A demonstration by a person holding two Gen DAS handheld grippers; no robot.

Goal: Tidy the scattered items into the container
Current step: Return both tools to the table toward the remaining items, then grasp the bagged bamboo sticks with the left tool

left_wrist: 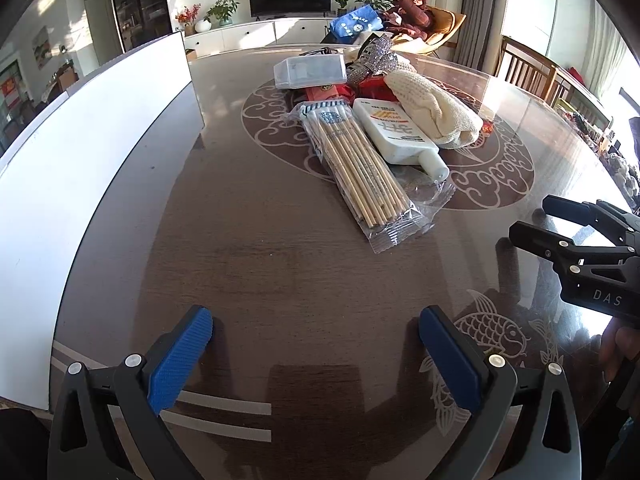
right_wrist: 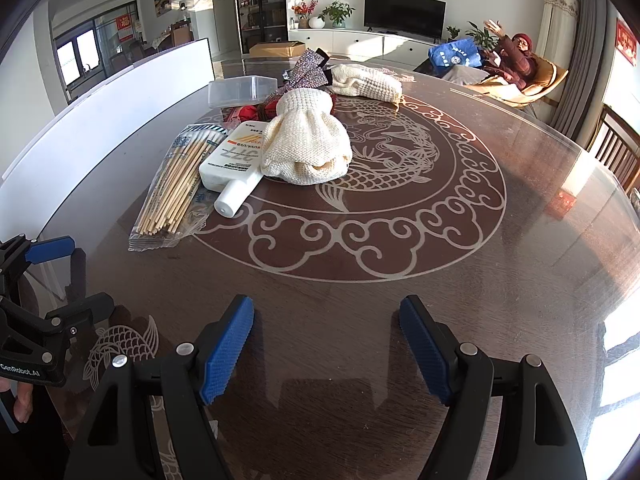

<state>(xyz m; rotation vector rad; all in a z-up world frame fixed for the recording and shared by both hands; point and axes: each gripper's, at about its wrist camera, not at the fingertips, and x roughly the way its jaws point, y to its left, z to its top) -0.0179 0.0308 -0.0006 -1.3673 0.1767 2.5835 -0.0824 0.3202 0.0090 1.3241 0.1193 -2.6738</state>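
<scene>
A pile lies mid-table: a plastic pack of bamboo skewers [left_wrist: 360, 168] [right_wrist: 176, 184], a white sunscreen bottle [left_wrist: 396, 132] [right_wrist: 234, 164], cream knit gloves [left_wrist: 436, 108] [right_wrist: 308, 144], a sparkly silver bow [left_wrist: 374, 58] [right_wrist: 308, 70] and red packets [left_wrist: 332, 90]. A clear plastic container [left_wrist: 310, 72] [right_wrist: 240, 90] sits behind them. My left gripper [left_wrist: 316, 344] is open and empty over bare table, well short of the skewers. My right gripper [right_wrist: 326, 340] is open and empty, nearer the table's front; it also shows in the left wrist view [left_wrist: 532, 220].
The round dark table [right_wrist: 400, 300] has a glass top with white dragon and fish patterns. A white board [left_wrist: 80, 160] stands along the left edge. Wooden chairs [left_wrist: 528, 68] stand at the right. A person reclines in a chair [right_wrist: 516, 64] beyond the table.
</scene>
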